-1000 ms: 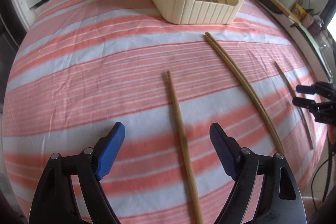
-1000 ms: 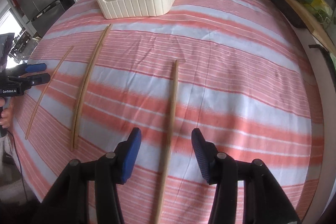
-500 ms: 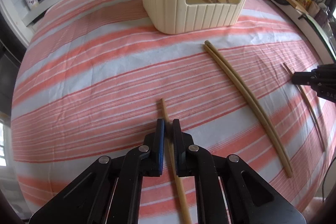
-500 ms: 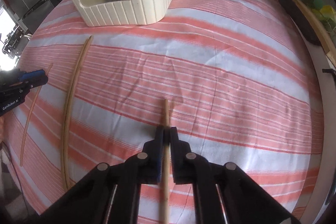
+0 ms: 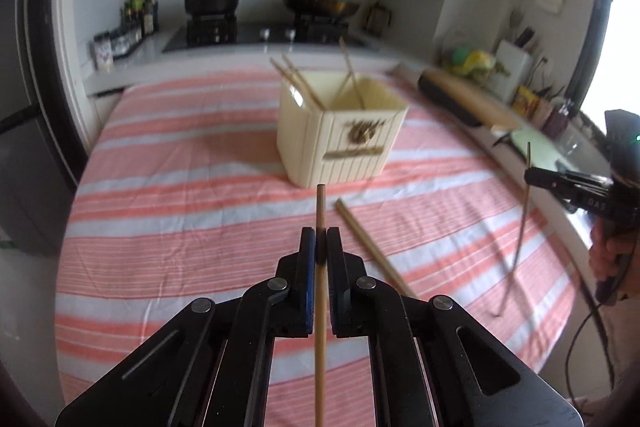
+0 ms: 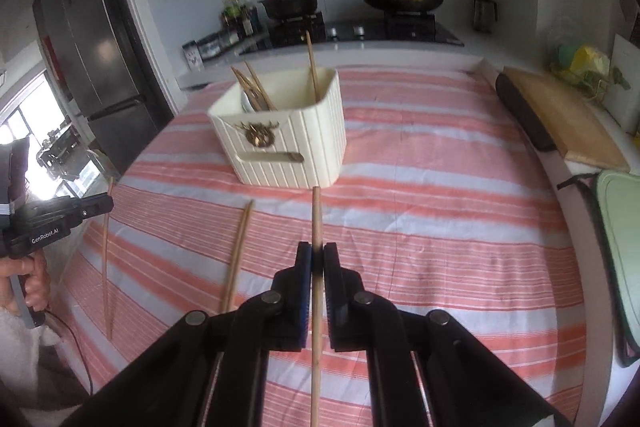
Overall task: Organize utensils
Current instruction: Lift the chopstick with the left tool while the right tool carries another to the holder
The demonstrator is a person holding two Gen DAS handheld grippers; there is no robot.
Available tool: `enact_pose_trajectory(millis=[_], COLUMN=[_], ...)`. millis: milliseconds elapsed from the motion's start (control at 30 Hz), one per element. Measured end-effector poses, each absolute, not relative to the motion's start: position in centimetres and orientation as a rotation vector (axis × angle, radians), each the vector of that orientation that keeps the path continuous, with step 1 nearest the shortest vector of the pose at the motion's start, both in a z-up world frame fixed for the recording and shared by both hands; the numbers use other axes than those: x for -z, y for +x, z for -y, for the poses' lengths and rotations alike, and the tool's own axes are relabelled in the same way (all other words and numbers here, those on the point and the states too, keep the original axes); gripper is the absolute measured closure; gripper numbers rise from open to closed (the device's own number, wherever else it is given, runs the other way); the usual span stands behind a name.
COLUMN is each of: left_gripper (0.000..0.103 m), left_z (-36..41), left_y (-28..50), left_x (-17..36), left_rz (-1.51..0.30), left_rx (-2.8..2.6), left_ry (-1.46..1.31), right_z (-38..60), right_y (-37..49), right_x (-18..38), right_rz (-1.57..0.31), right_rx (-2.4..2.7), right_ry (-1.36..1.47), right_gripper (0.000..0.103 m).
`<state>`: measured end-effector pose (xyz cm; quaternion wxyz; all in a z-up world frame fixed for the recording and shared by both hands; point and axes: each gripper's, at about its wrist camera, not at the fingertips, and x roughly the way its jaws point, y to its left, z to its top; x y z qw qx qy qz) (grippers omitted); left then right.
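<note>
My left gripper (image 5: 320, 233) is shut on a wooden chopstick (image 5: 320, 203), held above the striped cloth and pointing at the cream basket (image 5: 340, 143). In the right wrist view, my right gripper (image 6: 316, 249) is shut on another chopstick (image 6: 316, 215), also raised and aimed at the basket (image 6: 288, 147). Several chopsticks stand inside the basket. A pair of chopsticks (image 5: 368, 247) lies on the cloth between the two grippers, and shows again as the pair (image 6: 238, 255). Each view catches the other gripper at its edge: the right one (image 5: 534, 175), the left one (image 6: 108, 203).
The pink and white striped cloth (image 6: 440, 227) covers the table. A wooden board on a dark roll (image 6: 560, 119) and a pale green tray (image 6: 620, 235) sit along the right edge. Behind are a stove with pots (image 6: 296, 3), bottles and a dark fridge (image 6: 88, 39).
Both grippers closed, each on a chopstick lying on the cloth, then rose with them off the cloth. The views tilted up, so the basket's open top and the kitchen now show.
</note>
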<state>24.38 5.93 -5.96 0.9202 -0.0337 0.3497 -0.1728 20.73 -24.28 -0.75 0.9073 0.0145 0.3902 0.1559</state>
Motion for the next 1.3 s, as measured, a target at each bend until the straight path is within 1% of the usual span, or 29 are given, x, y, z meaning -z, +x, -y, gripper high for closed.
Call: enact_pose_trajectory(millis=[100,233,567,1300], left_gripper=[0.099,0.099,0.099,0.099], left_z=[-6.4,-6.9,-7.4,-8.1], left_y=[22.9,21.0,20.2,19.7], left_x=[3.9,1.7,-0.7,-1.4], left_rz=[-0.653,-0.58,-0.512,-0.5], left_rx=[0.37,0.38,0.397,0.396], left_ry=[-0.09,-0.121,-0.155,-0.159], right_z=[23.9,22.7,21.4,20.6], right_y=[18.0,15.5,13.6,14.1], right_x=[-2.1,-4.6,-7.7,-7.9], right_rz=[-0.716,-0.624,-0.459,-0.471], right_rx=[-0.347,-0.361,-0.371,-0.376], right_ry=[0.017,-0.011,-0.021,-0.031], right_gripper=[0.097,0.097,0.097,0.097])
